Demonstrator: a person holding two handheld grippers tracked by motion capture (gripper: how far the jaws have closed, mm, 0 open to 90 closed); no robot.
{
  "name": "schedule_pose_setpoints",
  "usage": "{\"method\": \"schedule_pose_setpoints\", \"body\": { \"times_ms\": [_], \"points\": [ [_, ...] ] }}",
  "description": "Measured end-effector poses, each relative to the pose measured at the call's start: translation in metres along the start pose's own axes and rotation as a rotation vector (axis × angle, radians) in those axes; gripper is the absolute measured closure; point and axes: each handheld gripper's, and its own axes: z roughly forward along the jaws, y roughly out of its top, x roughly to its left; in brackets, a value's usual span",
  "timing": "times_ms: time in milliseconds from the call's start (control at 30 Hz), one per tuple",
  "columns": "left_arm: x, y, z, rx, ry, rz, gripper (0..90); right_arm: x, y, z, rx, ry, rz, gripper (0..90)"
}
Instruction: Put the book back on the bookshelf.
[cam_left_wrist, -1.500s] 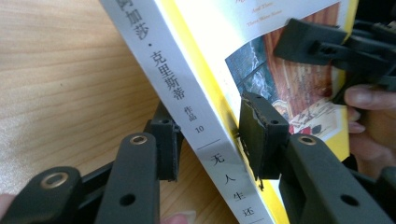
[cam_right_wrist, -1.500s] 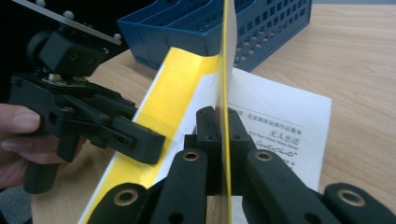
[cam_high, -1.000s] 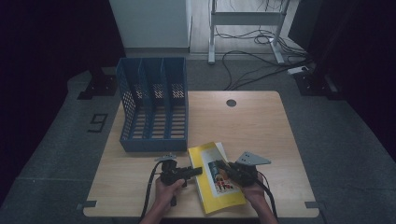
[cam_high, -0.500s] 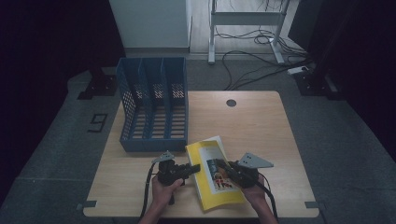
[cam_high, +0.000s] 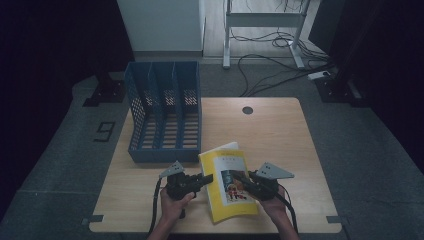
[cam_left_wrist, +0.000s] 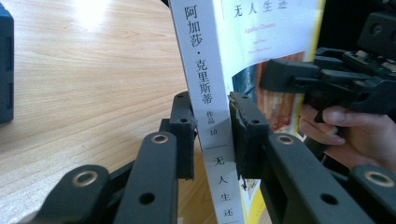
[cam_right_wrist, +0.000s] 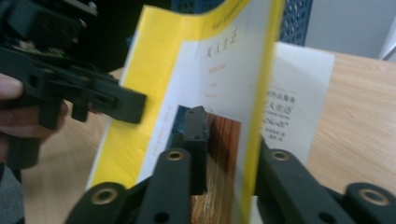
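Note:
A yellow-covered paperback book (cam_high: 226, 161) is held up off the wooden table (cam_high: 260, 130) between both grippers. My left gripper (cam_high: 208, 178) has its pads pressed on either side of the white spine (cam_left_wrist: 205, 93), so it is shut on the book. My right gripper (cam_high: 236, 176) reaches in from the other side with the book's fore edge (cam_right_wrist: 256, 93) between its jaws. Those jaws have just been opening, and the near pad (cam_right_wrist: 196, 122) stands off the cover. The far jaw is hidden behind the pages.
A blue three-slot file rack (cam_high: 165, 115) stands at the table's back left, close behind the left hand. A round cable hole (cam_high: 247, 110) sits at the back of the table. Cables lie on the floor beyond, by a metal frame.
The left gripper has risen slightly with the book's spine, so the book stands more tilted. The right hand has stayed where it was.

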Motion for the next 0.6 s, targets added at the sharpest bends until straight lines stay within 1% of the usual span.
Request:
{"method": "schedule_pose_setpoints", "body": {
  "times_ms": [67, 133, 167, 200, 267, 300, 333, 367, 400, 433, 467, 600],
  "points": [
    [-0.002, 0.0, 0.0, 0.001, 0.0, 0.01, 72.9, -0.003, -0.002, 0.001, 0.012, -0.001, 0.015, 68.8],
    [-0.002, 0.0, 0.0, -0.001, -0.001, 0.017, 72.9, -0.006, -0.004, 0.003, 0.029, -0.019, 0.034, 60.3],
    [-0.004, 0.0, -0.001, -0.004, -0.006, 0.028, 73.0, -0.007, -0.005, 0.003, 0.037, -0.029, 0.044, 56.9],
    [-0.004, 0.0, -0.001, -0.004, -0.006, 0.028, 73.0, -0.009, -0.006, 0.004, 0.04, -0.03, 0.057, 54.2],
    [-0.006, 0.001, -0.001, -0.008, -0.015, 0.047, 73.2, -0.013, -0.007, 0.004, 0.048, -0.024, 0.086, 49.5],
    [-0.006, 0.001, -0.001, -0.008, -0.015, 0.047, 73.2, -0.013, -0.007, 0.004, 0.048, -0.024, 0.086, 49.5],
    [-0.008, 0.001, -0.001, -0.009, -0.019, 0.061, 73.3, -0.015, -0.007, 0.005, 0.053, -0.029, 0.105, 43.1],
    [-0.01, 0.001, -0.001, -0.01, -0.02, 0.068, 73.3, -0.015, -0.007, 0.005, 0.052, -0.035, 0.108, 39.3],
    [-0.011, 0.001, -0.001, -0.009, -0.021, 0.076, 73.4, -0.014, -0.007, 0.005, 0.05, -0.053, 0.104, 36.3],
    [-0.011, 0.001, -0.001, -0.009, -0.021, 0.076, 73.4, -0.014, -0.007, 0.005, 0.05, -0.053, 0.104, 36.3],
    [-0.014, 0.002, -0.001, -0.012, -0.021, 0.085, 73.5, -0.014, -0.006, 0.005, 0.048, -0.07, 0.102, 32.5],
    [-0.015, 0.002, -0.001, -0.013, -0.026, 0.089, 73.8, -0.016, -0.004, 0.004, 0.036, -0.077, 0.112, 27.6]
  ]
}}
